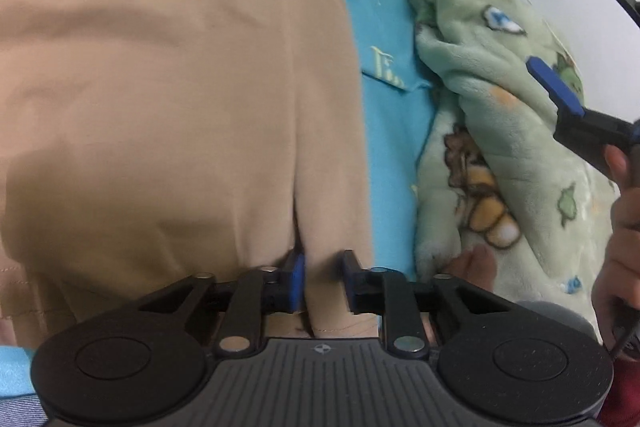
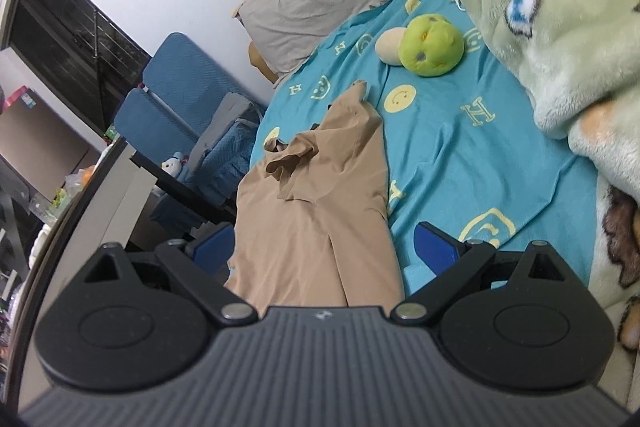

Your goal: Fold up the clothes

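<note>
Presently I have the tan garment (image 2: 320, 211) lying lengthwise on the blue sheet (image 2: 472, 147), one sleeve bunched and turned over its upper part, the lower hem towards me. In the left wrist view, my left gripper (image 1: 322, 281) has its jaws drawn nearly together on a pleat of that cloth at the hem edge; the fabric fills the gap between the pads, so I judge it pinched. My right gripper (image 2: 332, 251) stands with jaws wide apart, holding nothing, straddling the hem from above without visible contact. The same tool shows at the right edge of the left view, off the garment and over the green fleece blanket (image 1: 492, 99).

Judgement: a fold is in hand, with one hem corner secured and the other side not. The next move calls for the right jaws to take the hem at a matching point, so both sides lift evenly. Whether this is an early fold or a later one, I cannot settle. A green plush toy (image 2: 434, 47) lies beyond the collar end, apart from the garment
</note>
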